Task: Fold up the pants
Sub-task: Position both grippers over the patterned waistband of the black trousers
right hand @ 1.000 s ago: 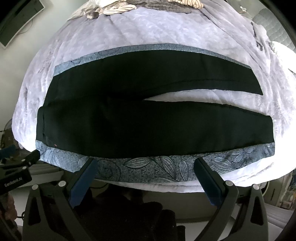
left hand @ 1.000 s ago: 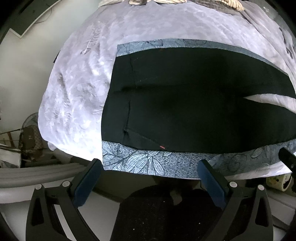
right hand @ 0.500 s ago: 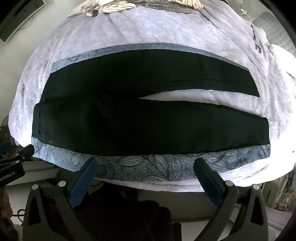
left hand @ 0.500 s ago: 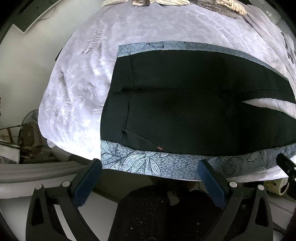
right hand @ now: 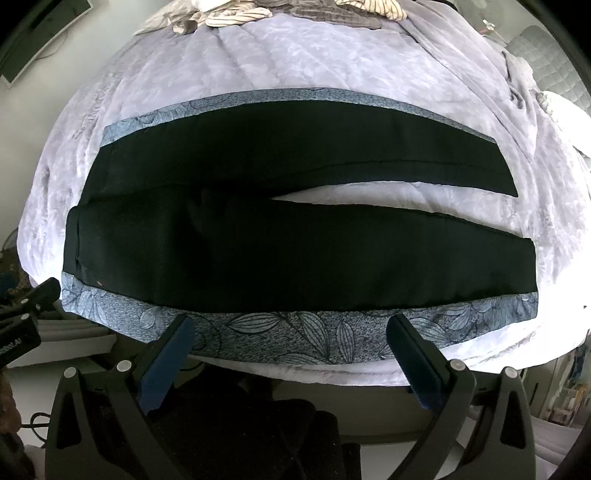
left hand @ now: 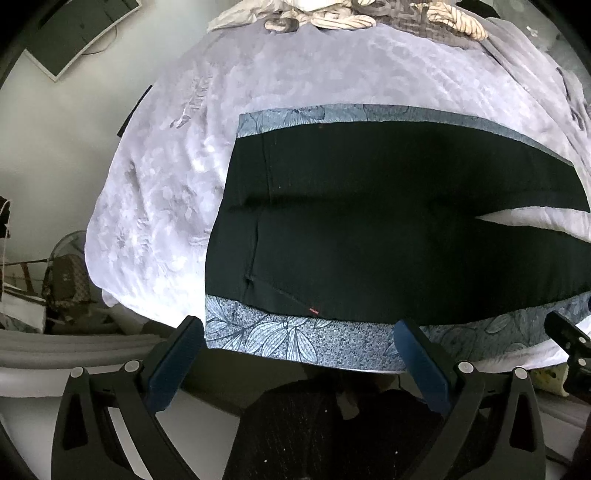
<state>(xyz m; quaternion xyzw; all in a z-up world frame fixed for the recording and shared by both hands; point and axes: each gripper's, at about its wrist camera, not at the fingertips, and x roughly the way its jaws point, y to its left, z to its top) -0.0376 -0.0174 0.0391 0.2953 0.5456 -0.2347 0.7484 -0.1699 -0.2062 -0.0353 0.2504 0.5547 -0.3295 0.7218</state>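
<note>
Lavender bedspread (left hand: pixel 166 177), black pants (right hand: pixel 295 251) flat beyond both spread, empty claws, left claw (left hand: pixel 299 332), right claw (right hand: pixel 290 330)

Lavender bedspread (left hand: pixel 258 92); striped clothes heap (right hand: pixel 236 14) at far edge; fan (left hand: pixel 66 254) beside bed.

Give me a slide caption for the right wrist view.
Open right gripper hovers at the bed edge over black pants laid flat, legs apart, on a lavender bedspread.

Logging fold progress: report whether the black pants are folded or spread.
Spread. The black pants lie flat on the bed, both legs apart with bedding showing between them; no fold made yet.
</note>
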